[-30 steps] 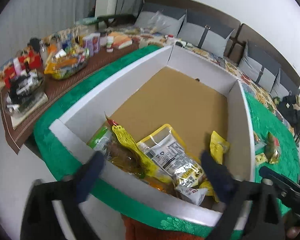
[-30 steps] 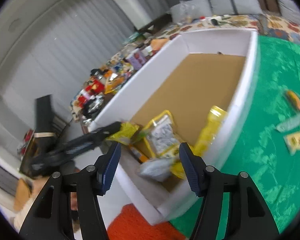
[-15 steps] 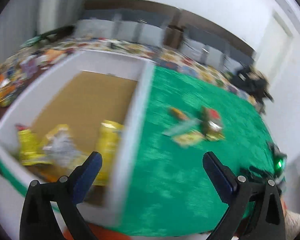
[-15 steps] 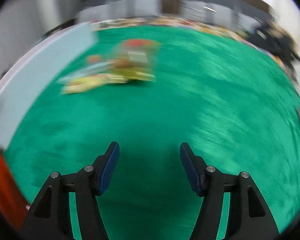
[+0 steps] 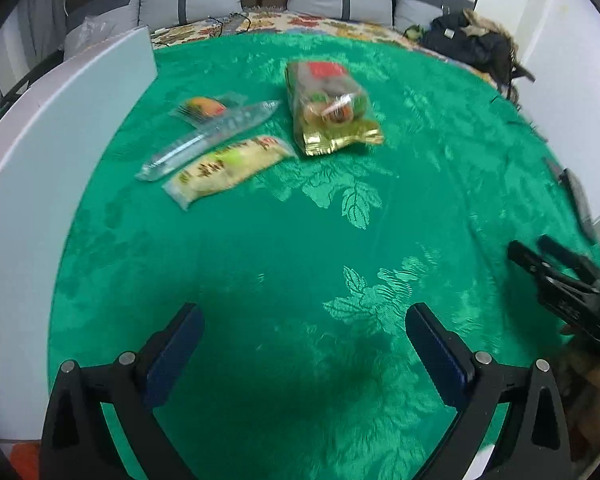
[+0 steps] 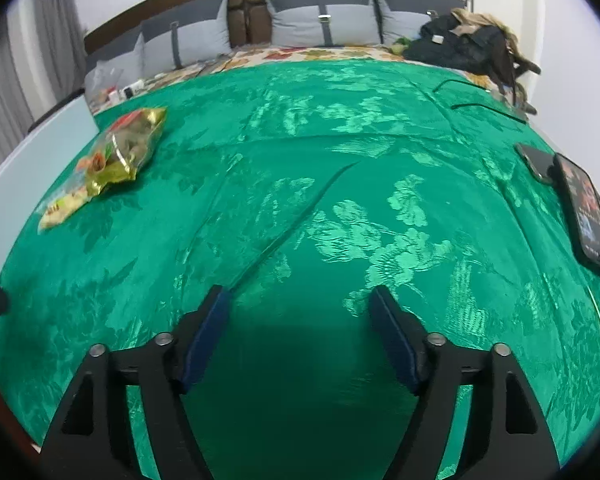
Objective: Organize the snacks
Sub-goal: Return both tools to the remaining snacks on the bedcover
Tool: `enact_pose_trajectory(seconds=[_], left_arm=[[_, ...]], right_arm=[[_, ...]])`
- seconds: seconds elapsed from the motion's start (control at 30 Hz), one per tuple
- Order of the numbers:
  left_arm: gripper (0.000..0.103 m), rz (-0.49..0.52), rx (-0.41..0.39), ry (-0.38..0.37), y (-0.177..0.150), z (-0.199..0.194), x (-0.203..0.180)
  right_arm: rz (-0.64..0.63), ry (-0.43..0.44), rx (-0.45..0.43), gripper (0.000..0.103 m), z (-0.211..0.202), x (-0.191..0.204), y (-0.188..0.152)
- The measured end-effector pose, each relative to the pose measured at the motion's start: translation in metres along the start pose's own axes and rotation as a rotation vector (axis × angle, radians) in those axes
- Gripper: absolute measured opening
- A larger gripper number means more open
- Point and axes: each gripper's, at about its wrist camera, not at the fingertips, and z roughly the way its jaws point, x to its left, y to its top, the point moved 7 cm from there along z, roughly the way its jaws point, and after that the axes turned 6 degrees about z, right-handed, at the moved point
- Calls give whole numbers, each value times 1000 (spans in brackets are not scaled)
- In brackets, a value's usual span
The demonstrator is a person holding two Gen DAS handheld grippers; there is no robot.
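Observation:
Several snack packs lie on the green cloth [image 5: 300, 248]: a gold bag with a red label [image 5: 327, 108], a pale yellow pack [image 5: 228, 166], a clear long wrapper [image 5: 210, 140] and a small orange pack [image 5: 204, 107]. My left gripper [image 5: 302, 316] hangs open over bare cloth, well short of them. The right gripper [image 6: 300, 300] has its jaws opening, with nothing between them; the gold bag [image 6: 124, 148] and the yellow pack [image 6: 62, 208] sit far to its left. The right gripper [image 5: 540, 252] also shows at the left wrist view's right edge.
The white box wall [image 5: 52, 128] stands along the left. Two phones [image 6: 584, 208] lie on the cloth at the right. Grey cushions [image 6: 320, 20] and a dark bag [image 6: 464, 46] sit at the back on a patterned cover. A black cable [image 6: 480, 100] runs over the cloth.
Both grippers have swung right from over the white box to the green cloth. The box's contents have left view. The right jaws stand wider than before.

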Motion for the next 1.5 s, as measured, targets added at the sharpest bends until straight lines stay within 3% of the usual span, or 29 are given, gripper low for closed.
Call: enact_pose_trajectory(seconds=[0.2,0.5,0.93,1.17,1.23,1.37,1.5], left_arm=[[102,24,14,76,-9,25,0],[103,20,-52,90,-12,24,2],[103,30,-74,89,-16,23,2],[102,41,45,34,-14,21,9],[102,12,34,2,-9,13,21],[101,-27,-7,13,21,0,58],[92,59,3,25,55,7,72]], right_arm=[[-53,-24,18,87,3,9,-6],[-60,-23,23,89,3,10,-6],[-61,-21,23,89,3,10,-6],[-62,-21,24,89,2,10,-6],[-62,-20,24,89,2,10,-6],[-63,-20,24,90,2,10,-6],[-66,-18,27,91,4,11,-6]])
